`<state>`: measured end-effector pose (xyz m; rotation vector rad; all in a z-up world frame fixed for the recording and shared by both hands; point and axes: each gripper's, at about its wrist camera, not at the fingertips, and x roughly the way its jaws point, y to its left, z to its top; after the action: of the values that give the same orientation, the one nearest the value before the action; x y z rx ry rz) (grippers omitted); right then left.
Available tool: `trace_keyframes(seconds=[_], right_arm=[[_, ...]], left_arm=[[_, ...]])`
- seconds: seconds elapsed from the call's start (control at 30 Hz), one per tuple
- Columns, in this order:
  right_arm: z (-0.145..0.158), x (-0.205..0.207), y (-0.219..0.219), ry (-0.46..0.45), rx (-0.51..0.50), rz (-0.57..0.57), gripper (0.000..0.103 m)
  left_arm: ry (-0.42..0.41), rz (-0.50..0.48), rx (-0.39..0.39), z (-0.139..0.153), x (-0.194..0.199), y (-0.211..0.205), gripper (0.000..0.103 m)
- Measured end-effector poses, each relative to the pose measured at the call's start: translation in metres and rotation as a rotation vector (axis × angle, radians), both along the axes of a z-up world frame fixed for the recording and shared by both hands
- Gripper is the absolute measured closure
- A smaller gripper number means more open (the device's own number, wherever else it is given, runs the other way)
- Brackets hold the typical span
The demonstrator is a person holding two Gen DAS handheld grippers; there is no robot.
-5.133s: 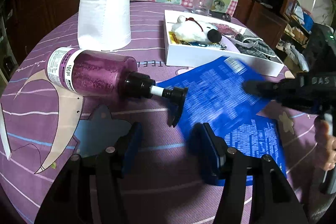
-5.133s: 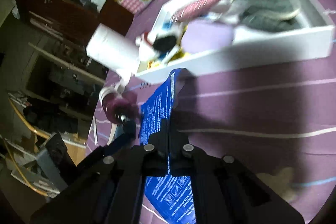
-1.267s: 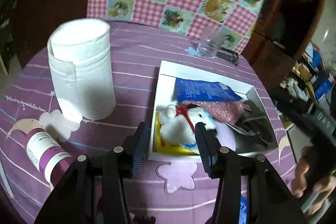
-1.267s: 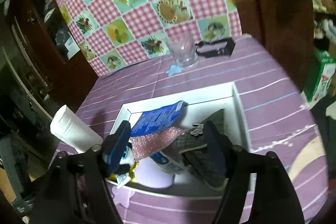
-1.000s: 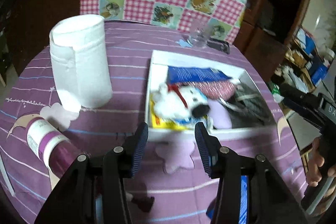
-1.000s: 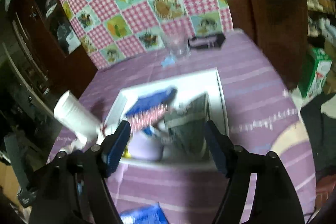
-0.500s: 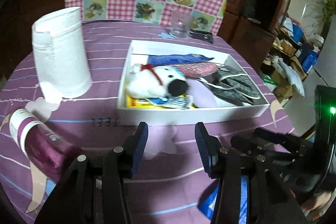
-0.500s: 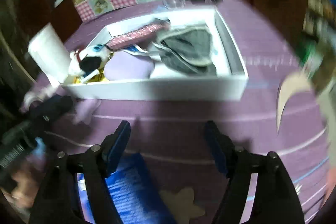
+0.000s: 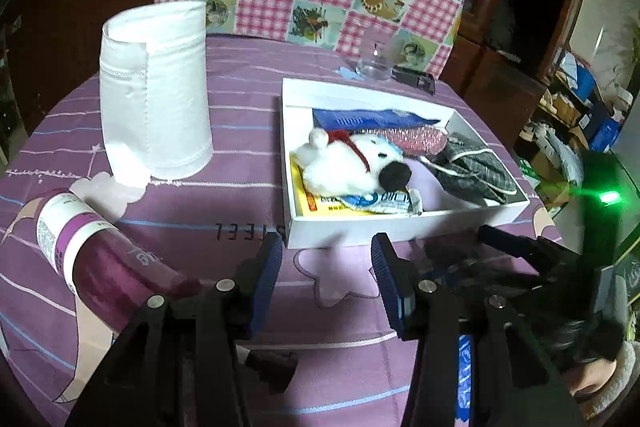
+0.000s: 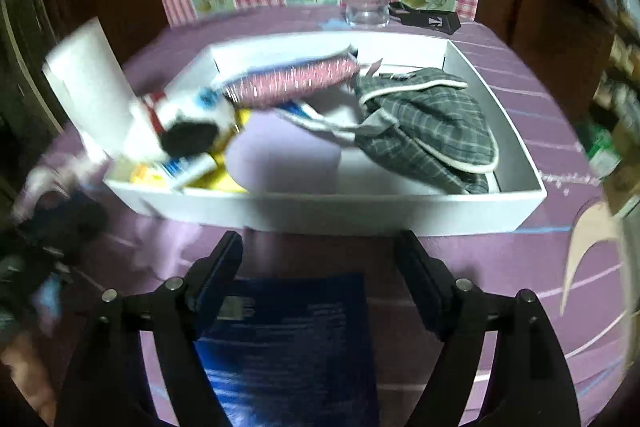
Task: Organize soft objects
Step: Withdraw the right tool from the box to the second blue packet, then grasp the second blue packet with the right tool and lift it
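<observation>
1. Landmark: white tray [image 10: 360, 211] on the purple tablecloth [image 9: 248, 107].
2. Tray contents: white plush toy [image 9: 348, 165] at its left end, pink glitter pouch [image 10: 292, 81] and blue packet [image 9: 360, 117] toward its far wall, grey plaid cloth [image 10: 432, 131] at its right end.
3. A second blue packet [image 10: 296, 339] lies flat on the cloth, near the tray's front wall.
4. Right gripper [image 10: 320, 267]: jaws have just been opening, spread wide above this packet, pads clear of it.
5. Left gripper [image 9: 324, 267]: jaws parted, empty, just before the tray's front wall.
6. Purple pump bottle [image 9: 100, 251] lies left of the tray; white fabric cylinder [image 9: 154, 91] stands beyond the bottle.
</observation>
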<state>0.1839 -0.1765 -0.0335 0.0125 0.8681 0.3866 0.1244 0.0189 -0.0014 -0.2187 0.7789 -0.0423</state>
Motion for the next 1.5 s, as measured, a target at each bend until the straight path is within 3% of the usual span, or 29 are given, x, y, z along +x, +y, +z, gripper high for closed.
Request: trace_keyframes(seconds=[0.1,0.2,0.3,0.37,0.43,0.5,0.57,0.63,0.93,1.0,1.07,1.2,1.23,1.3,1.4,1.5], right_arm=[[0.012,-0.009,-0.013,-0.002,0.080,0.009,0.023],[0.022,-0.018,-0.023,0.033,0.104,0.060,0.023],[0.019,-0.028,-0.027,0.091,0.100,0.100,0.024],[0.014,-0.033,-0.031,0.117,0.099,0.116,0.026],[0.008,-0.036,-0.035,0.134,0.084,0.116,0.031],[0.001,-0.037,-0.041,0.181,0.093,0.106,0.038],[-0.003,-0.037,-0.045,0.214,0.122,0.101,0.043],[-0.003,-0.038,-0.047,0.227,0.135,0.099,0.045],[-0.015,-0.024,-0.043,0.450,0.397,0.147,0.046],[-0.023,-0.020,-0.039,0.513,0.468,0.165,0.055],[-0.040,-0.018,-0.026,0.627,0.558,0.204,0.074],[-0.041,-0.018,-0.019,0.583,0.568,0.184,0.083],[-0.041,-0.017,-0.018,0.574,0.541,0.174,0.095],[-0.041,-0.018,-0.019,0.557,0.529,0.168,0.096],[-0.026,-0.020,-0.024,0.459,0.444,0.146,0.095],[-0.020,-0.016,-0.024,0.438,0.394,0.142,0.095]], left_arm=[[0.033,-0.037,-0.039,-0.004,0.001,-0.002,0.057],[0.049,-0.102,-0.053,-0.005,-0.002,-0.014,0.057],[0.118,-0.186,-0.056,-0.010,-0.007,-0.031,0.057],[0.145,-0.239,-0.042,-0.012,-0.013,-0.043,0.060],[0.151,-0.287,0.008,-0.013,-0.020,-0.058,0.072],[0.160,-0.305,0.052,-0.015,-0.023,-0.066,0.073],[0.208,-0.311,0.089,-0.025,-0.021,-0.072,0.079],[0.188,-0.297,0.132,-0.025,-0.022,-0.074,0.083],[0.176,-0.241,0.108,-0.028,-0.020,-0.066,0.093],[0.175,-0.237,0.097,-0.028,-0.019,-0.064,0.093],[0.172,-0.232,0.097,-0.028,-0.018,-0.064,0.098],[0.169,-0.213,0.080,-0.028,-0.017,-0.058,0.101],[0.168,-0.212,0.068,-0.028,-0.017,-0.056,0.101],[0.165,-0.212,0.052,-0.028,-0.017,-0.054,0.101],[0.159,-0.206,0.047,-0.028,-0.018,-0.054,0.101],[0.153,-0.204,0.061,-0.029,-0.017,-0.055,0.101]])
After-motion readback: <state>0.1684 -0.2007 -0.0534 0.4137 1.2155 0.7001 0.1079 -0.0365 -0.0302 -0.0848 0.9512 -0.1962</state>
